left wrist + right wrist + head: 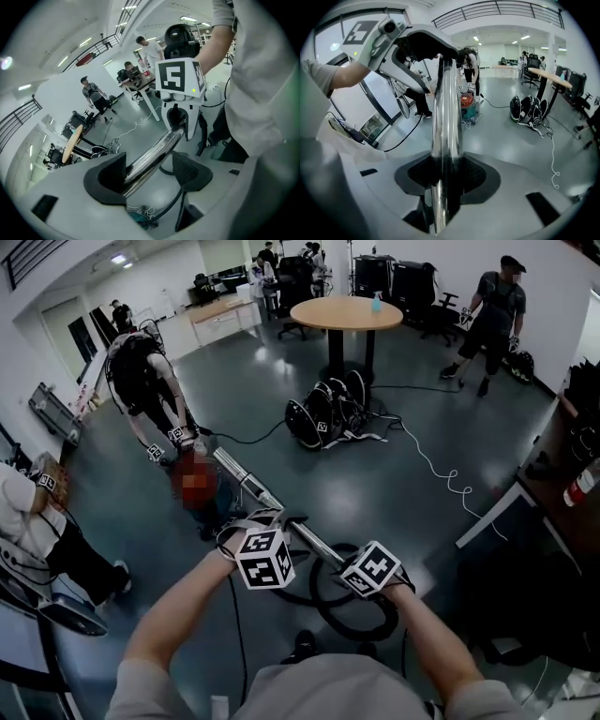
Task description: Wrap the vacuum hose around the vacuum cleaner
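A chrome vacuum tube (251,486) runs from my grippers down to the red and teal vacuum cleaner (197,489) on the floor ahead. My right gripper (343,564) is shut on the tube (446,140), with both pads pressed on it. My left gripper (272,521) is open around the tube (150,161) further along. The tube rests against one of its pads and the other pad stands apart. The black hose (373,617) lies in loops on the floor below my right hand. In the right gripper view the vacuum cleaner (468,107) stands beyond the left gripper (436,51).
A person (141,381) bends over just behind the vacuum cleaner and another (37,521) sits at the left. A heap of black gear (328,413) lies by a round table (347,313). A white cable (441,470) snakes across the floor. A desk (553,493) stands at the right.
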### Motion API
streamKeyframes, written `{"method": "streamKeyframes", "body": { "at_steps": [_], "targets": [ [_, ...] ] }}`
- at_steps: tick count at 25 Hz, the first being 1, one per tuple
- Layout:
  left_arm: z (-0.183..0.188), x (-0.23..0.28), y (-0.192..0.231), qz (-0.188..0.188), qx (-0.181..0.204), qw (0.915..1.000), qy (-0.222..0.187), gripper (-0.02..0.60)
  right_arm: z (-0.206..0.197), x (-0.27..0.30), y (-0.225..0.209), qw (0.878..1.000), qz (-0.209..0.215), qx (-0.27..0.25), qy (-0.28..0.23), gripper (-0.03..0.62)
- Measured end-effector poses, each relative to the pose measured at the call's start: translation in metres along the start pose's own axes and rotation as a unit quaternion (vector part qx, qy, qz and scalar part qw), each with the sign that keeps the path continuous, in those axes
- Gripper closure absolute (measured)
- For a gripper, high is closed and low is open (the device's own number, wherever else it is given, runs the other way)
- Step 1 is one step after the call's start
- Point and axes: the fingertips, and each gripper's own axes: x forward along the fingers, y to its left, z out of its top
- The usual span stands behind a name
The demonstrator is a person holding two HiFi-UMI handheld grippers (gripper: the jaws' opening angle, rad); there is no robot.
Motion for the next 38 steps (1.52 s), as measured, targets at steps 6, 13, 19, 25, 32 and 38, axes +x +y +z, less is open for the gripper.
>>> {"method": "streamKeyframes", "body": {
  "at_steps": [6, 13, 19, 25, 32, 38],
  "targets": [
    [-0.026, 0.010, 0.009, -0.029, 0.047, 0.9984, -0.007, 0.281, 0.012, 0.020, 0.001, 0.999, -0.018, 0.041, 0.013, 0.444],
    [-0.048, 0.013, 0.019, -0.043, 0.120, 0.9919, 0.002, 0.282, 0.029, 0.031, 0.011, 0.995, -0.036, 0.089, 0.018, 0.444],
    [-0.054, 0.011, 0.034, -0.052, 0.150, 0.9873, -0.006, 0.282, 0.046, 0.032, 0.009, 0.994, -0.056, 0.095, 0.020, 0.445],
    [-0.066, 0.024, 0.043, -0.054, 0.203, 0.9773, 0.032, 0.282, 0.052, 0.038, 0.003, 0.992, -0.057, 0.107, 0.018, 0.444],
    [-0.085, 0.020, 0.061, -0.103, 0.195, 0.9699, 0.104, 0.287, 0.076, 0.047, -0.005, 0.996, -0.026, 0.085, 0.016, 0.444],
    [-0.105, 0.025, 0.060, -0.127, 0.166, 0.9666, 0.149, 0.314, 0.080, 0.046, -0.014, 0.999, -0.001, 0.033, 0.033, 0.444]
  ]
}}
